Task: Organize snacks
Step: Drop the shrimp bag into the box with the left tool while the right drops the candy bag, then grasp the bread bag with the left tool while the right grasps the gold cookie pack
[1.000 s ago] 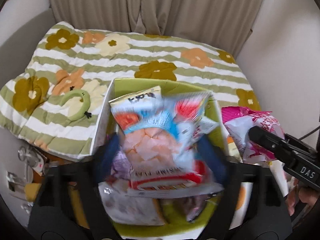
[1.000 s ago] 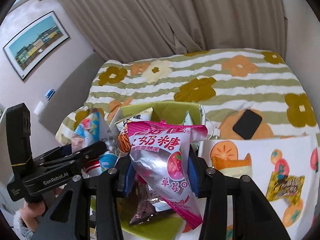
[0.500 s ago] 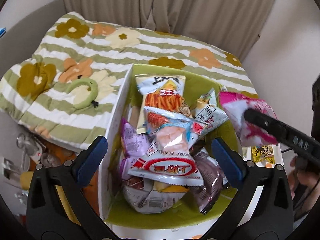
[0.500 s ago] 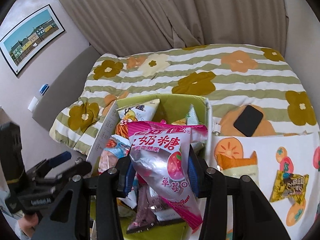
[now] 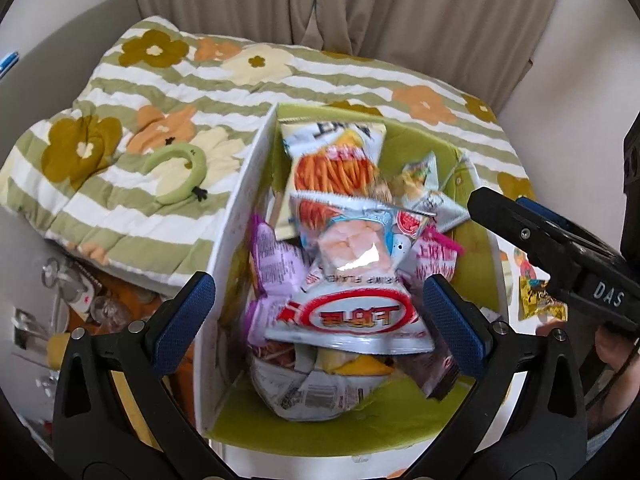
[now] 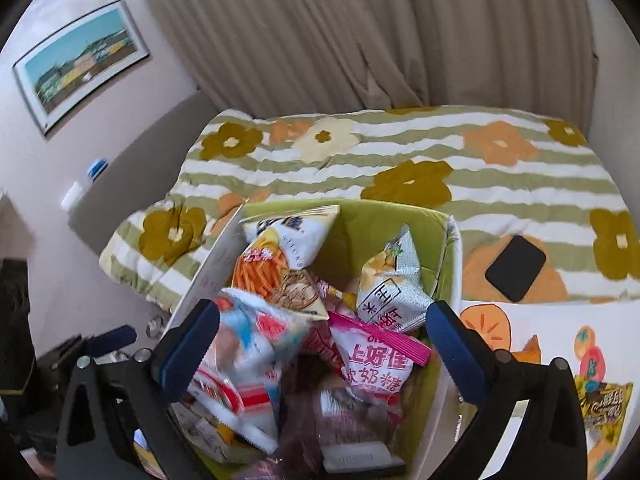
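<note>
A green-lined box (image 5: pixel 476 272) holds several snack bags. The shrimp-chip bag (image 5: pixel 352 280) lies on top of the pile, with an orange sticks bag (image 5: pixel 340 160) behind it. My left gripper (image 5: pixel 316 316) is open and empty above the box. My right gripper (image 6: pixel 324 344) is open and empty over the same box (image 6: pixel 360 224). The pink strawberry candy bag (image 6: pixel 376 356) lies loose in the box between its fingers; it also shows in the left wrist view (image 5: pixel 434 256).
The box sits by a striped flowered quilt (image 5: pixel 160 120). A green ring toy (image 5: pixel 180 172) lies on it. A black phone (image 6: pixel 516 268) lies on the quilt. A yellow snack packet (image 6: pixel 604 404) lies on a fruit-print cloth at right. Clutter sits on the floor at left (image 5: pixel 72 292).
Both grippers opened. The left let go of the shrimp-chip bag, then the right let go of the pink candy bag; both bags now lie in the box.
</note>
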`<control>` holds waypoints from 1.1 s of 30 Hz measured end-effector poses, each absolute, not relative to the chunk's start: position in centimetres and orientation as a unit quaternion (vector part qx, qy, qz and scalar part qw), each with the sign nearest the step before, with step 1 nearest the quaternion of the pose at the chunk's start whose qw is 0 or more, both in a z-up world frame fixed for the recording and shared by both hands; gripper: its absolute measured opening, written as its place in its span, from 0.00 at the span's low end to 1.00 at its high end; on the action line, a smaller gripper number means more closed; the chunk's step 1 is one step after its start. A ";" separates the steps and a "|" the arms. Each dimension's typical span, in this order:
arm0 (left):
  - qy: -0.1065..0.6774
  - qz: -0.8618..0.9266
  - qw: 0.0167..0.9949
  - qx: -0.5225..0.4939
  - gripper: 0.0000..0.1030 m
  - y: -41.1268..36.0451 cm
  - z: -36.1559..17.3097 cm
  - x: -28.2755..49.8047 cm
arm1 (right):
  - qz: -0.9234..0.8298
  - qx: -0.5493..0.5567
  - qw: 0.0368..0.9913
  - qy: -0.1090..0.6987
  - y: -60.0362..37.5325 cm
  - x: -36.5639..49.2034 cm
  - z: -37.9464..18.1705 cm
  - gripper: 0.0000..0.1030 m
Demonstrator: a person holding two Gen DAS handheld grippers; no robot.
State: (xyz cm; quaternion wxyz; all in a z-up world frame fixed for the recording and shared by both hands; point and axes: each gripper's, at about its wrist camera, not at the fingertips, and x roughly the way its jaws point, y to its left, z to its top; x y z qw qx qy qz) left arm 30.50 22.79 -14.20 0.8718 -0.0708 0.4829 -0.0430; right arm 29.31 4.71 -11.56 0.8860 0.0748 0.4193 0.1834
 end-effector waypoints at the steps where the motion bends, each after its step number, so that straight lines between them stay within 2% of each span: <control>1: 0.485 -0.043 0.871 -0.070 1.00 22.7 -14.4 30.4 | 0.184 0.071 0.886 0.421 4.8 29.3 -11.7 1.00; 8: 0.480 -0.044 0.874 -0.064 1.00 22.6 -13.6 29.1 | 0.183 0.069 0.885 0.422 4.6 28.0 -11.0 1.00; 21: 0.428 -0.060 0.901 -0.035 1.00 21.4 -8.8 24.8 | 0.160 0.072 0.907 0.382 3.8 22.7 -6.7 1.00; 33: 0.387 -0.132 0.913 0.000 1.00 14.1 -5.9 22.4 | 0.079 0.089 0.931 0.345 -3.5 15.6 -4.0 1.00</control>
